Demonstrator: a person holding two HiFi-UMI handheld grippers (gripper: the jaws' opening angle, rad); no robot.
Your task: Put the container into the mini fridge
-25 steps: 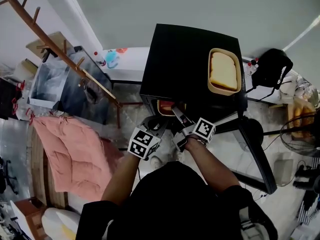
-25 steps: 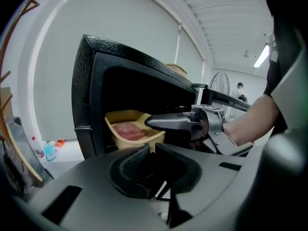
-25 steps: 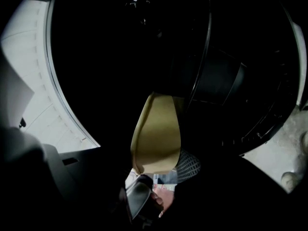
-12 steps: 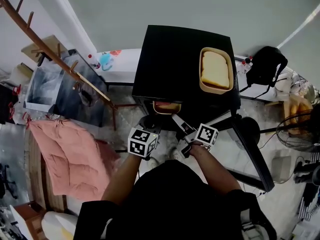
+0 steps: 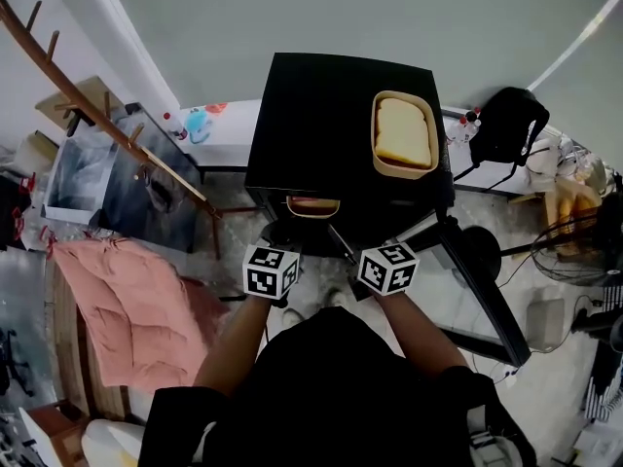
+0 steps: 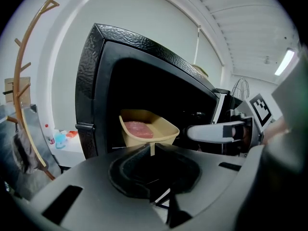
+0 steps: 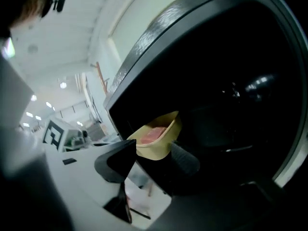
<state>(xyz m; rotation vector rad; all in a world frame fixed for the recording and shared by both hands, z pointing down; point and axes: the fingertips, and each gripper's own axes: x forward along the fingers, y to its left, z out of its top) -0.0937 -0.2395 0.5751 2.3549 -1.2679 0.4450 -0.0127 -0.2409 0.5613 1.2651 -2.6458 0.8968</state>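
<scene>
A beige container (image 5: pixel 312 205) with a pink slab in it sits on a shelf inside the black mini fridge (image 5: pixel 331 115), its front rim showing at the opening. In the left gripper view the container (image 6: pixel 147 131) lies just beyond my left gripper (image 6: pixel 153 150), which is shut on nothing. My right gripper (image 7: pixel 151 153) is open and its jaws have just been closing. The container (image 7: pixel 156 136) shows beyond their tips, with no pad on it. Both marker cubes, left (image 5: pixel 270 270) and right (image 5: pixel 387 267), hang in front of the opening.
A second beige container (image 5: pixel 402 134) with a yellow slab stands on the fridge's top at the right. The fridge door (image 5: pixel 477 295) is swung open to the right. A wooden rack (image 5: pixel 107 115), a pink quilt (image 5: pixel 127 309) and a fan (image 5: pixel 584 251) surround the spot.
The right gripper has drawn back from the container and rolled, its marker now facing up. The container stays in the fridge opening. The left gripper has barely moved.
</scene>
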